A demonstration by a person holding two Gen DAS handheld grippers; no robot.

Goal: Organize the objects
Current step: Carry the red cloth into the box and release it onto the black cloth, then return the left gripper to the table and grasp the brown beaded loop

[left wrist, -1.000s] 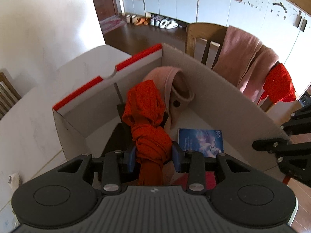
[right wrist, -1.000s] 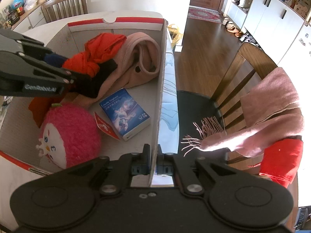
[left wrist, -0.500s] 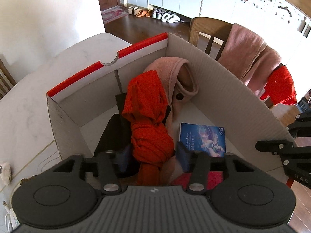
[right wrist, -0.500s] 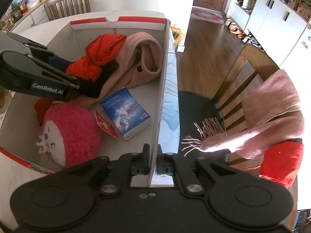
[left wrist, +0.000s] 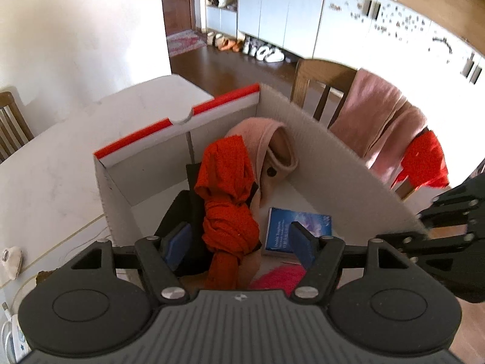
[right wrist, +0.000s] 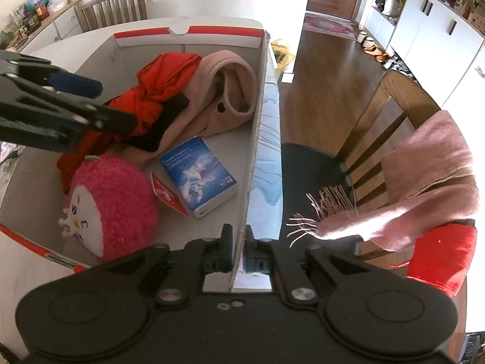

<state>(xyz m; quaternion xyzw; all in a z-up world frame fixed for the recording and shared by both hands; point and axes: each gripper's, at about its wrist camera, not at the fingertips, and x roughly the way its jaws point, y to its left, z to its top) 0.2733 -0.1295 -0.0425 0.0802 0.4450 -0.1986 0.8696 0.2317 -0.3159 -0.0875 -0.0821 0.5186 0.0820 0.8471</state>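
Note:
A white cardboard box (left wrist: 333, 176) with a red-edged flap stands on the table. In it lie a knotted orange-red cloth (left wrist: 230, 194), a pink garment (left wrist: 272, 148), a blue book (right wrist: 198, 176), a pink plush toy (right wrist: 112, 203) and something black (left wrist: 182, 212). My left gripper (left wrist: 239, 227) hovers over the box with its jaws opening. The orange-red cloth lies between and below the blue pads, and neither pad touches it. My right gripper (right wrist: 238, 233) is shut on the box's near side wall (right wrist: 257, 139), one finger inside and one outside.
A wooden chair (right wrist: 379, 115) stands right of the box, with a pink fringed scarf (right wrist: 430, 166) and a red cloth (right wrist: 439, 257) draped over its back. The white table (left wrist: 60, 157) stretches left of the box. Another chair (right wrist: 112, 3) stands at its far side.
The left gripper's jaws have spread apart and let go of the orange-red cloth, which stays in the box. That gripper has drawn back and up a little. The right gripper has kept still.

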